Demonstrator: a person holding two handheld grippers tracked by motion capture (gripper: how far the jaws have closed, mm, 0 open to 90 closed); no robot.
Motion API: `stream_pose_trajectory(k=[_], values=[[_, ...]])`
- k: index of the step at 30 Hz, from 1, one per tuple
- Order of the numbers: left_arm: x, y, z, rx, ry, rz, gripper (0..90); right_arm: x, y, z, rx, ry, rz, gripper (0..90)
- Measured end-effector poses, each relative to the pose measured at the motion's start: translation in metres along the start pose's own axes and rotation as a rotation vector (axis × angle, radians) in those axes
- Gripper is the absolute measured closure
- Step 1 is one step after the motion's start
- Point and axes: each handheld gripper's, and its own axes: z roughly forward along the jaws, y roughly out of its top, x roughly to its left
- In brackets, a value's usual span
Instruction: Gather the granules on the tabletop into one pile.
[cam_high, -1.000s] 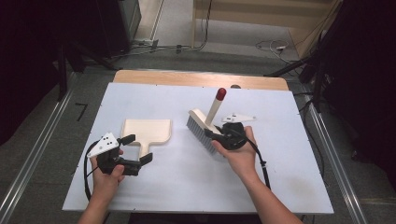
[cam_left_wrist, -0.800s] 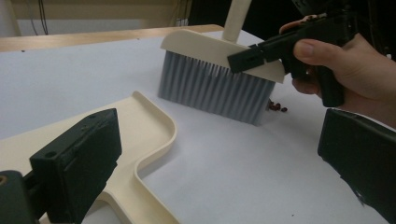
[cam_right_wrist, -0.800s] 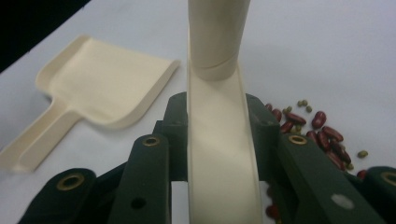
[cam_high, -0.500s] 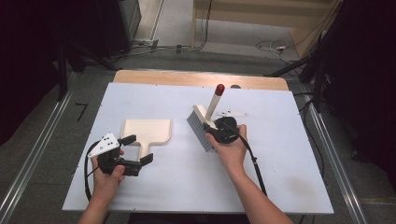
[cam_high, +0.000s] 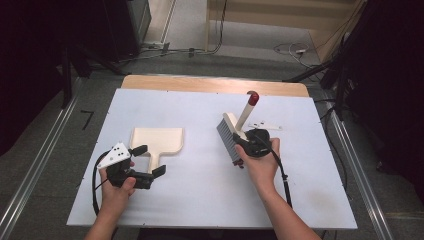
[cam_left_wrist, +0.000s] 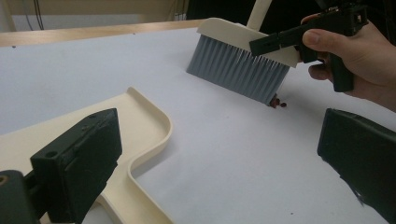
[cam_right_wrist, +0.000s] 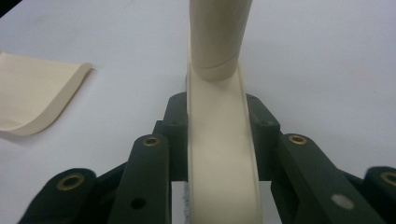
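A cream dustpan (cam_high: 159, 139) lies flat on the white table (cam_high: 200, 205), left of centre, with its handle pointing toward the near edge. My left gripper (cam_high: 149, 160) stands open, one jaw on either side of that handle, pads apart from it. The dustpan (cam_left_wrist: 135, 121) shows again in the left gripper view. A cream brush (cam_high: 229, 139) with grey bristles and a red-tipped handle stands bristles-down right of centre. My right gripper (cam_high: 245, 143) is shut on its back, as the right gripper view shows (cam_right_wrist: 217, 126). A few dark red crumbs (cam_left_wrist: 279, 103) lie at the bristles' near end.
The table's far side ends in a bare wooden strip (cam_high: 210, 84). Metal rails (cam_high: 45, 160) run along both sides on the grey floor. Cables (cam_high: 200, 50) lie on the floor behind the table. White surface lies open between dustpan and brush.
The right hand has turned the brush so its bristle row points more toward the near edge, and shifted it slightly right and down. The left gripper has stayed around the dustpan handle.
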Motion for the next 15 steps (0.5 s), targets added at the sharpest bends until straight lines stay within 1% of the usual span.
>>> stream_pose_trajectory(k=[1, 3, 5, 6, 7, 9, 11, 12, 14, 15], values=[[0.0, 0.0, 0.0, 0.002, 0.001, 0.001, 0.3, -0.002, 0.0, 0.0, -0.001, 0.008, 0.007, 65.9], [0.0, 0.0, 0.001, 0.007, 0.0, 0.004, 0.3, -0.006, 0.001, -0.002, -0.01, 0.073, 0.021, 65.9], [0.0, 0.0, 0.001, 0.006, 0.0, 0.003, 0.3, -0.007, 0.003, -0.005, -0.031, 0.125, -0.006, 65.8], [0.0, 0.0, 0.001, 0.006, 0.001, 0.002, 0.3, -0.007, 0.006, -0.008, -0.039, 0.144, -0.026, 65.8], [0.0, 0.0, 0.001, 0.004, 0.0, 0.0, 0.3, -0.008, 0.009, -0.012, -0.047, 0.171, -0.057, 65.8], [0.001, 0.0, 0.001, 0.002, 0.0, -0.001, 0.3, -0.01, 0.015, -0.023, -0.068, 0.226, -0.137, 65.9], [0.001, 0.0, 0.0, 0.001, 0.001, -0.003, 0.3, -0.015, 0.022, -0.035, -0.073, 0.288, -0.237, 65.9], [0.001, 0.0, 0.0, 0.002, 0.002, -0.003, 0.3, -0.019, 0.024, -0.04, -0.071, 0.328, -0.291, 65.9], [0.001, 0.0, 0.0, 0.001, 0.003, -0.005, 0.3, -0.029, 0.027, -0.049, -0.076, 0.406, -0.435, 65.9], [0.001, 0.0, 0.0, -0.002, 0.005, -0.004, 0.3, -0.033, 0.026, -0.054, -0.076, 0.433, -0.511, 65.9]])
